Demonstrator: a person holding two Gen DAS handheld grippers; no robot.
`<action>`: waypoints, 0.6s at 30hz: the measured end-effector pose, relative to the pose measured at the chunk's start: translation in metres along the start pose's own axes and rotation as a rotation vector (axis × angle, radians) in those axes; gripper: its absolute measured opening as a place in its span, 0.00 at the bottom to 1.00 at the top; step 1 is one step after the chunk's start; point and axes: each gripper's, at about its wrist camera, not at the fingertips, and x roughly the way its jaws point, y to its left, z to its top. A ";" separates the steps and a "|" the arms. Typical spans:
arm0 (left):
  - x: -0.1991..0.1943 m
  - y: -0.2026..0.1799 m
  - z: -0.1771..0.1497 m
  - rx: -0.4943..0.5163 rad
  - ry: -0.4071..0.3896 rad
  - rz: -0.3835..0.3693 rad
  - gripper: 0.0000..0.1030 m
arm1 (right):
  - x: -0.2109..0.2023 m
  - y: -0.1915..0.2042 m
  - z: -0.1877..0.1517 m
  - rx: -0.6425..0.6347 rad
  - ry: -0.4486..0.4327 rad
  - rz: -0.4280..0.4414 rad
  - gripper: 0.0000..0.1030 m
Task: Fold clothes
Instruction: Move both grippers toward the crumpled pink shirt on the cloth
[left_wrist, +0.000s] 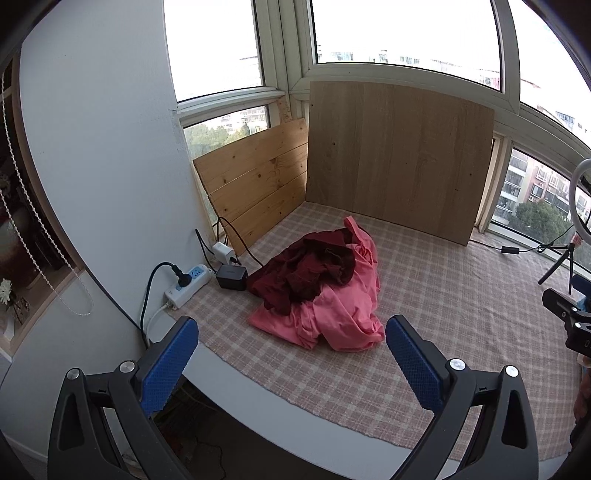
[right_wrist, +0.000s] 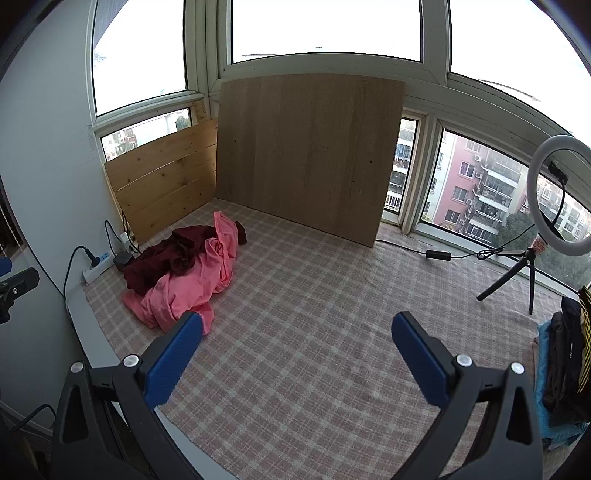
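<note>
Pink garment (left_wrist: 332, 306) crumpled under maroon garment (left_wrist: 310, 269) on checked table (left_wrist: 443, 295); left claw (left_wrist: 291, 354) wide, right claw (right_wrist: 297, 349) wide, both empty.

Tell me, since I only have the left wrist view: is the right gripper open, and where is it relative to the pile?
Observer: The right gripper is open and empty, over bare checked cloth, just right of the pink garment.
Operator: Anything farther right that I can't see?
Observer: Yes, a heap of dark clothes on something blue at the cloth's right edge.
</note>
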 end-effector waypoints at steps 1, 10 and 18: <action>0.001 0.002 0.002 -0.007 0.003 0.012 0.99 | 0.005 0.002 0.004 -0.014 0.001 0.009 1.00; 0.027 0.021 0.028 -0.019 0.009 0.084 0.99 | 0.051 0.019 0.034 -0.064 0.024 0.106 1.00; 0.071 0.068 0.062 -0.032 0.002 0.105 0.99 | 0.114 0.053 0.043 -0.107 0.082 0.136 1.00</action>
